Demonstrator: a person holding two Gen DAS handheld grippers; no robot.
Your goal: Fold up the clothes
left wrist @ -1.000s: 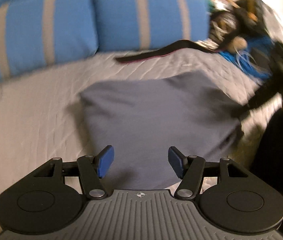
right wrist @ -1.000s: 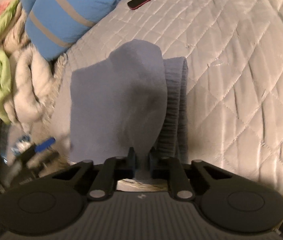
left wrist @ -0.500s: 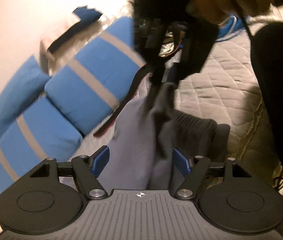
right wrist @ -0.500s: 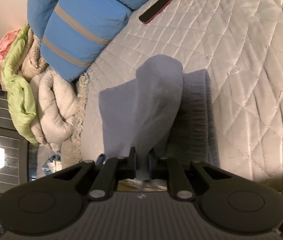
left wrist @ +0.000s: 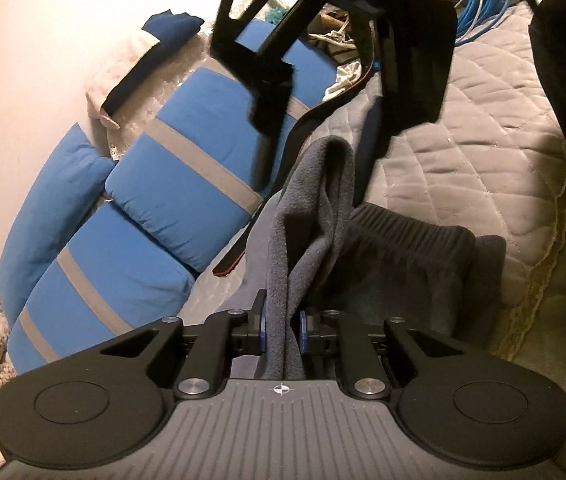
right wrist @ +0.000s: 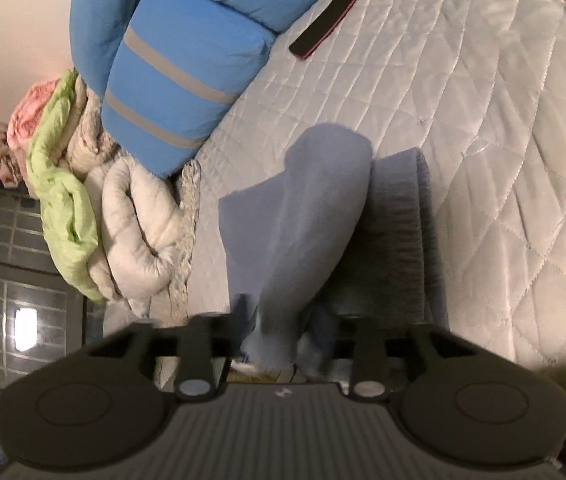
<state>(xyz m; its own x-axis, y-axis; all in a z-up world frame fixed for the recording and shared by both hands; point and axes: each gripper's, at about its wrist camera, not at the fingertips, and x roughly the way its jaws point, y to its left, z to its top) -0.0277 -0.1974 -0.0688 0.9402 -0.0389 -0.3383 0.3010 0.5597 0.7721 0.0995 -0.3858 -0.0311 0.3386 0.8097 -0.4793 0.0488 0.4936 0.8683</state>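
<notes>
A quilted pale bed (right wrist: 483,120) fills the right. Blue grey-striped pillows (right wrist: 187,60) lie at eleven o'clock, a dark red-edged strap (right wrist: 335,16) at twelve beside them. Rolled white bedding (right wrist: 139,224) and a green cloth (right wrist: 63,200) sit at nine. Blue cable (left wrist: 483,4) coils at one o'clock.

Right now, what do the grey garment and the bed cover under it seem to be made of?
The grey garment looks like soft fleece or sweatshirt knit: matte, fuzzy nap, with a ribbed elastic band. The bed cover looks like quilted, padded fabric with a slight sheen: stitched diamond lines catch the light. The exact fibres cannot be told.
</notes>
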